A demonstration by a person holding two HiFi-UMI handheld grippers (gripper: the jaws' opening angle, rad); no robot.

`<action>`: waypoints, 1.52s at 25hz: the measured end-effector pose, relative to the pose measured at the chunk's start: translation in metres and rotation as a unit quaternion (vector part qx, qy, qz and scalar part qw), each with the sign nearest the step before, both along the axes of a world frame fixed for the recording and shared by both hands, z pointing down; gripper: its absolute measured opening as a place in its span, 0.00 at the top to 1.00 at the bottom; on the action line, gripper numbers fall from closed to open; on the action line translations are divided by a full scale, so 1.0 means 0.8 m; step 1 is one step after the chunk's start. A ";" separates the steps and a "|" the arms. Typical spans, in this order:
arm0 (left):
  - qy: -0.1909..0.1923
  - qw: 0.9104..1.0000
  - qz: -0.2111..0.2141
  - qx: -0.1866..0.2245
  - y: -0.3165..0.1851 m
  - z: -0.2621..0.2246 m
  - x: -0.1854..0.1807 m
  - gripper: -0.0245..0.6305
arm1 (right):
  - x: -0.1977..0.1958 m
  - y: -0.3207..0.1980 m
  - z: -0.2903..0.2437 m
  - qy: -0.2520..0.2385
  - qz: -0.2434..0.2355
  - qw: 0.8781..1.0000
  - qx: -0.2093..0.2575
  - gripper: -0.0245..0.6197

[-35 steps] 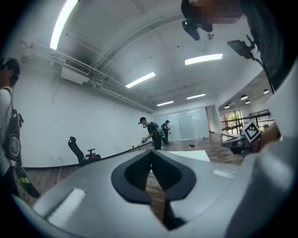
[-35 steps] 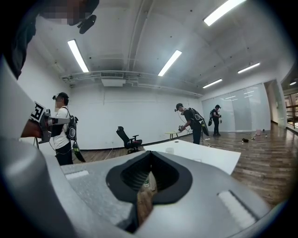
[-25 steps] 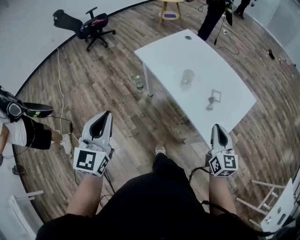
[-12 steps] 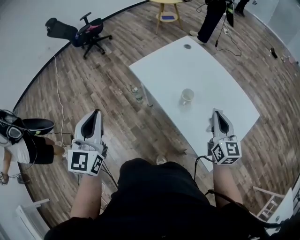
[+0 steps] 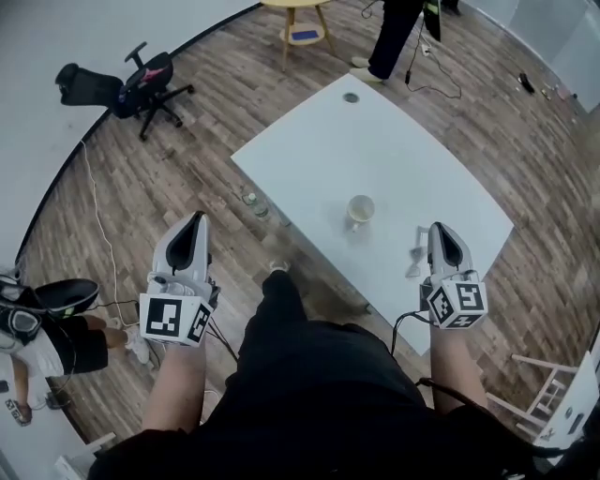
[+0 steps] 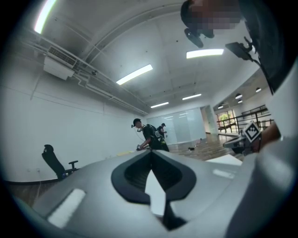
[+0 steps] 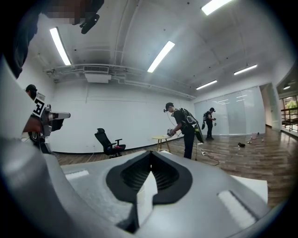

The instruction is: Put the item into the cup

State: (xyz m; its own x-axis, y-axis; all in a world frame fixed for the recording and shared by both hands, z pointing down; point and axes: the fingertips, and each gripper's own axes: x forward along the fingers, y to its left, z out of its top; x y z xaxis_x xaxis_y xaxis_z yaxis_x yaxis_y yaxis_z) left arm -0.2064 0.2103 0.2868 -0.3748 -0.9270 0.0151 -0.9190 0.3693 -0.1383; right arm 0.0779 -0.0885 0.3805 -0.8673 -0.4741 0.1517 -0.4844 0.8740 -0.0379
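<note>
A pale cup [image 5: 360,209] stands upright near the middle of the white table [image 5: 375,141] in the head view. A small grey item [image 5: 415,255] lies on the table near its close edge, just left of my right gripper [image 5: 439,228]. That gripper hovers above the table's near edge, shut and empty; in the right gripper view its jaws [image 7: 150,152] meet with nothing between them. My left gripper [image 5: 197,217] is held over the wooden floor, left of the table, also shut and empty [image 6: 151,151].
A water bottle [image 5: 253,202] stands on the floor by the table's left corner. A black office chair [image 5: 141,80] is at the far left, a yellow stool [image 5: 302,28] and a standing person [image 5: 394,37] beyond the table. A white frame [image 5: 562,394] sits at lower right.
The table, cup and item have come nearer and slid left in the head view. The right gripper now sits beside the item. Both grippers stayed shut.
</note>
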 end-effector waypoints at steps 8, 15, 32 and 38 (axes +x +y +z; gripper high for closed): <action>-0.002 0.992 0.124 -0.011 -0.140 0.004 -0.048 0.96 | 0.043 -0.046 0.012 0.028 0.131 0.991 -0.017 0.96; 0.028 0.973 0.229 -0.025 -0.249 0.027 -0.091 0.96 | 0.031 -0.050 -0.004 0.020 0.236 0.972 0.001 0.96; 0.068 0.881 0.468 -0.009 -0.448 0.024 -0.065 0.96 | 0.058 0.002 -0.046 0.039 0.434 0.900 -0.009 0.96; 0.072 0.855 0.513 -0.014 -0.464 0.024 -0.006 0.96 | 0.078 0.024 -0.036 0.050 0.469 0.882 -0.008 0.96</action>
